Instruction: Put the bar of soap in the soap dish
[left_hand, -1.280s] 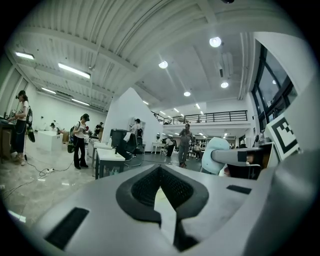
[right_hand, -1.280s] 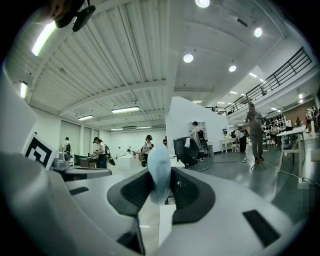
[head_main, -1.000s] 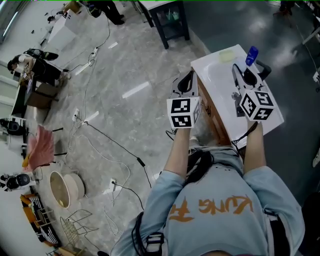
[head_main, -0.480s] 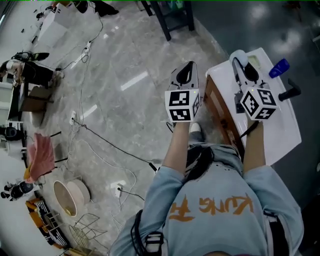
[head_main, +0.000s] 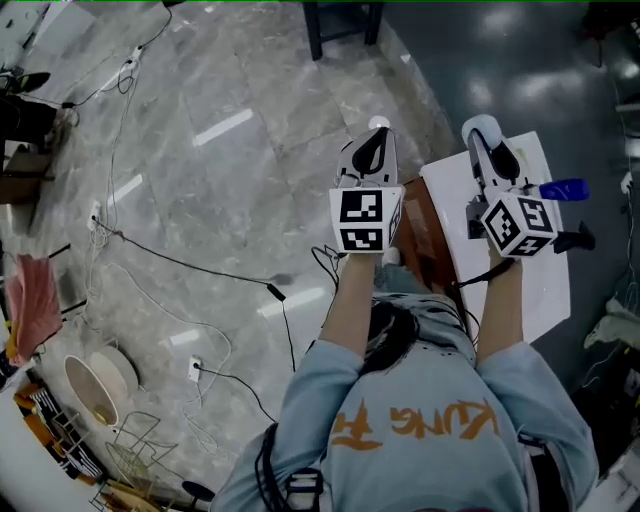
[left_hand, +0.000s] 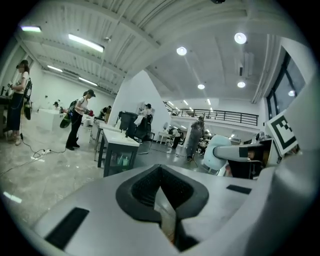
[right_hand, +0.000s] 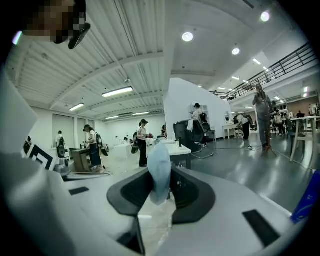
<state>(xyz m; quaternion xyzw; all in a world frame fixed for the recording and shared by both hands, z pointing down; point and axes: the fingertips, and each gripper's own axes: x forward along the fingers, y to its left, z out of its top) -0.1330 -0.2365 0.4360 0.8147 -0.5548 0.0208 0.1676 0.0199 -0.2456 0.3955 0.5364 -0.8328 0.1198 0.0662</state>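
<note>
The bar of soap (right_hand: 161, 167), pale blue, stands on edge between the fingers of the right gripper (head_main: 486, 140), which are clamped on its flat faces with its upper half standing proud of the pads. (The jaws sit partly apart, the gap filled by the bar.) Just to the left of those fingers, the left gripper (head_main: 374, 135) has its fingers closed together on nothing.

No soap dish shows in any view, so the step in hand is judged to be the carry. A slick bar pinched by its faces could squirt out, so the squeeze wants to be firm and even. The bar should be brought low over the dish and laid flat before the fingers part.

Under the right fingers lies a white counter (head_main: 540, 290), with a blue bottle (head_main: 563, 188) just to their right, its contents not discernible. Well off to the left of the left fingers, a cream tub (head_main: 95, 385) stands on the floor, its contents too small to tell.
</note>
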